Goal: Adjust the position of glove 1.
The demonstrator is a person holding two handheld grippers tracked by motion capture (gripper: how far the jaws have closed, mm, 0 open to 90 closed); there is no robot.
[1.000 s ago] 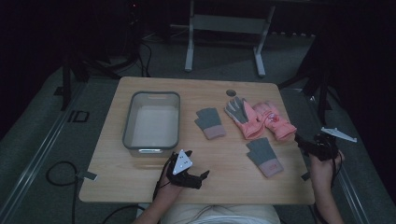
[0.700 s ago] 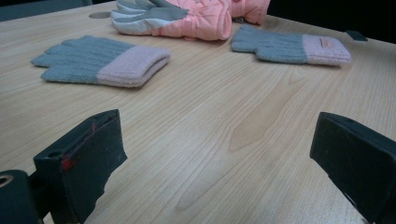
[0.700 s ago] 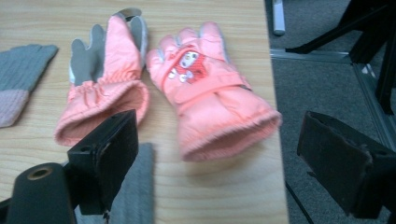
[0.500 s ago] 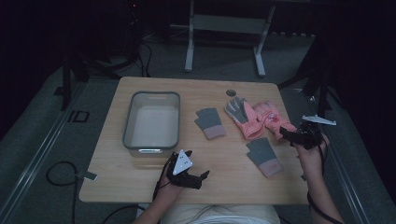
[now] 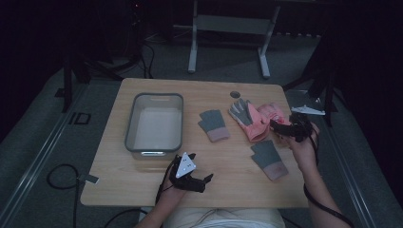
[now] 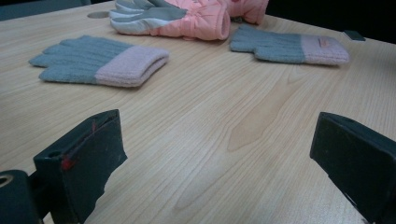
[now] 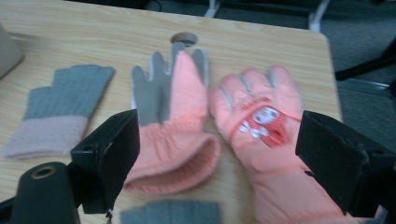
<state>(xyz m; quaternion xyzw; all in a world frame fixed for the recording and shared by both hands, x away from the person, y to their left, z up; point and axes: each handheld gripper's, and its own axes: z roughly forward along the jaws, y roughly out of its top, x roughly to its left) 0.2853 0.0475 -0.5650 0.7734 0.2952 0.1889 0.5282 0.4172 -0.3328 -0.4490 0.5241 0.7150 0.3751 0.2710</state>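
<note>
L gripper (image 5: 205,179) rested on the table (image 5: 142,190) at its near edge, in front of the bin (image 5: 154,122), jaws spread wide w/ bare wood between them. R gripper (image 5: 278,127) was over the pink gloves, right of the bin & well apart from it, jaws also spread, holding nothing; they bracketed the pair from the cuff end.

Pair lay side by side: palm-up pink glove (image 7: 170,116) w/ grey palm nearer the bin, cartoon-print pink glove (image 7: 264,126) farther from it. Grey knit glove (image 5: 215,124) sat between bin & pair; second knit glove (image 5: 269,159) nearer than the pair.

Best approach, imo: drop straight down on one cuff, probably the open, puffy one; pinch both layers, not the neighbour's edge, lift clear before swinging binward.

Bin looked empty, pale floor bare.
</note>
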